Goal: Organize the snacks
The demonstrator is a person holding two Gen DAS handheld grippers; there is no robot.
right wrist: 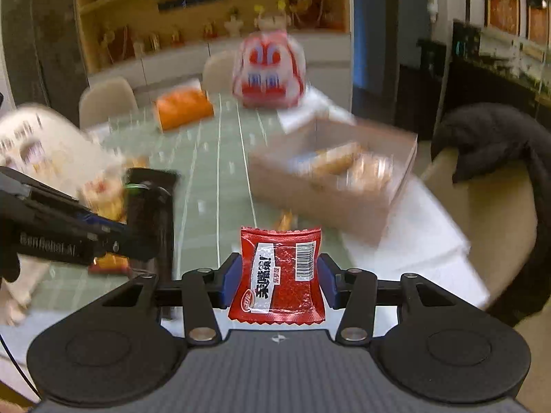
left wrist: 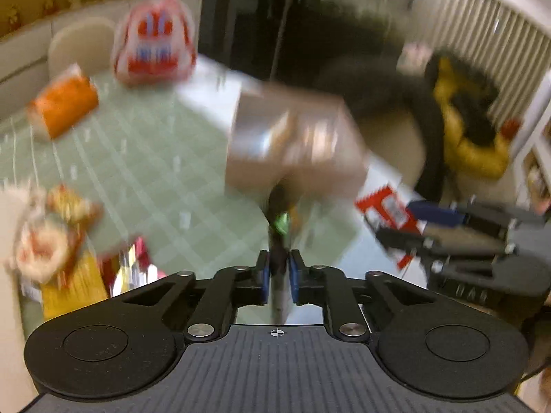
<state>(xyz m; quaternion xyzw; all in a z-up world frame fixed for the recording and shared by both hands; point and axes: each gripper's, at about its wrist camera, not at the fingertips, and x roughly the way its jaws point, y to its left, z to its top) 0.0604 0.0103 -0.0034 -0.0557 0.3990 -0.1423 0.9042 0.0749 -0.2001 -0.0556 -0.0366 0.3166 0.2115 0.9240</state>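
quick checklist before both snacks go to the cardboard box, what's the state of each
1. Right tongs clamp the red packet: ok.
2. Left tongs clamp the dark packet: ok, gripped edge-on.
3. Cardboard box open on top: ok.
4. Room left in the box: cannot tell, it is blurred and snacks are already inside.
5. Way over the green tablecloth to the box is free: ok.

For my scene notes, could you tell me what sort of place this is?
Probably a home dining room: a long table with a green checked cloth, padded chairs around it, and wall shelves of ornaments.
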